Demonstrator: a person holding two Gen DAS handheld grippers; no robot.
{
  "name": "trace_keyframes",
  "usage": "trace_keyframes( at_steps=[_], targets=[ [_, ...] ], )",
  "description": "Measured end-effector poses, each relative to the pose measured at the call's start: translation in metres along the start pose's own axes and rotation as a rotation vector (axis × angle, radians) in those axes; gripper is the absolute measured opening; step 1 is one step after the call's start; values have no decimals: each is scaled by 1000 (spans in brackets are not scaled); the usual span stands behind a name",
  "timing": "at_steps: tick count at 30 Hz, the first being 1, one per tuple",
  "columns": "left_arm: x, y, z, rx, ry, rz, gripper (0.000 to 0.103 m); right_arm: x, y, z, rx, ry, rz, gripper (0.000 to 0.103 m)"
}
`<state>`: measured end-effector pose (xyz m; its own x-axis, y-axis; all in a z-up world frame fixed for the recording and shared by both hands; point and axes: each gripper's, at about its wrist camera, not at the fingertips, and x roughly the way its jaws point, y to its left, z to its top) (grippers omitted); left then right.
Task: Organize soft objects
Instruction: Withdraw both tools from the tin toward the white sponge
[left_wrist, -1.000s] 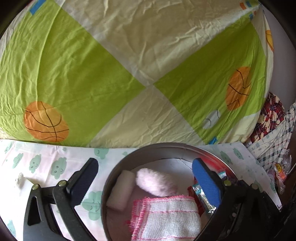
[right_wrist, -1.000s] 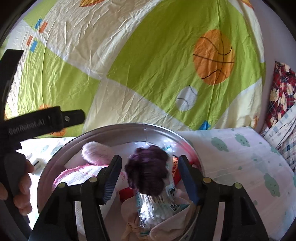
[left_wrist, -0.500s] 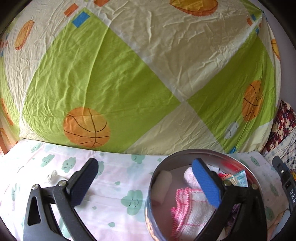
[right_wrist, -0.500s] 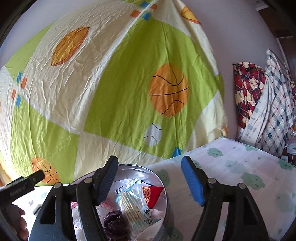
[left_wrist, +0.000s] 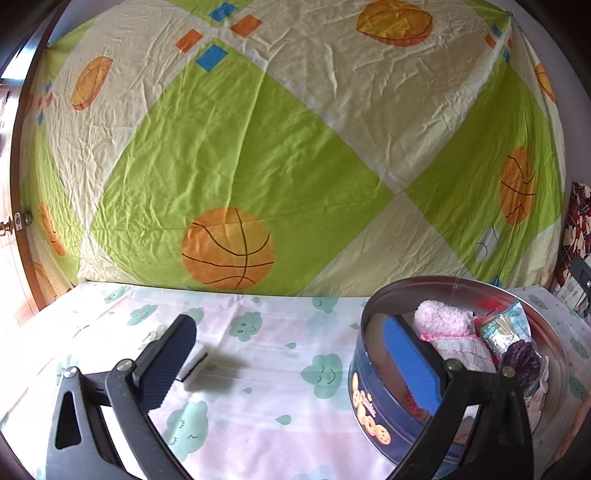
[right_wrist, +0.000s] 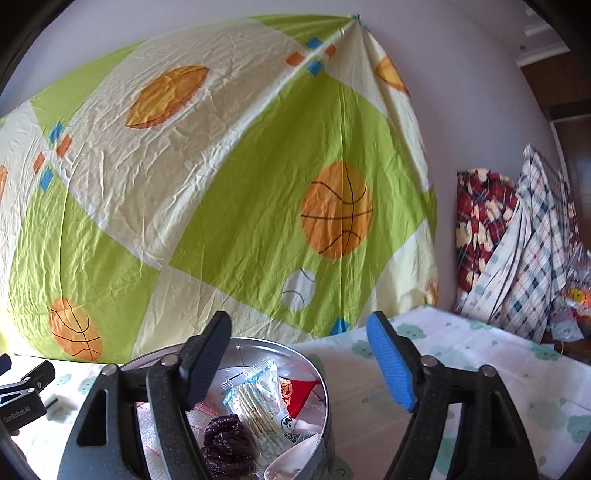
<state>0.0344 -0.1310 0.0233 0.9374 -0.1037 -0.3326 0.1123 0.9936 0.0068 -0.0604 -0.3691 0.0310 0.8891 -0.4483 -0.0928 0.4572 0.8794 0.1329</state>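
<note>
Round tin (left_wrist: 373, 410) sits on the cloud-print sheet (left_wrist: 258, 373), holding a pink fluffy roll (left_wrist: 443, 319), pink-edged cloth (left_wrist: 461, 349) and purple scrunchie (right_wrist: 225, 443). Left gripper (left_wrist: 295, 354) gapes, empty, beside a small white block (left_wrist: 197, 365). Right gripper (right_wrist: 299, 362) is opening above the tin, nothing between its jaws.

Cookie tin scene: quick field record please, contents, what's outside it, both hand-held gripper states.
container: round cookie tin, no lid on, on cloud-print sheet
contents: pink fluffy item, pink-edged cloth, purple scrunchie, cotton swab packet
outside tin: white sponge
left hand-held gripper: open, empty
right hand-held gripper: opening, empty
</note>
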Motion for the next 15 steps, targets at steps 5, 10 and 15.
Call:
trace_keyframes(
  at_steps=[5,10,15],
  targets=[
    [2,7,-5,-28,-2,0,103,-8,7,-2,-42,-38,-18,80],
    [4,7,-9,-19,-8,2,103,-13,6,-1,-28,-58,-43,80],
    [4,6,-9,-9,0,-8,103,-21,3,-1,-10,-90,-89,80]
  ],
)
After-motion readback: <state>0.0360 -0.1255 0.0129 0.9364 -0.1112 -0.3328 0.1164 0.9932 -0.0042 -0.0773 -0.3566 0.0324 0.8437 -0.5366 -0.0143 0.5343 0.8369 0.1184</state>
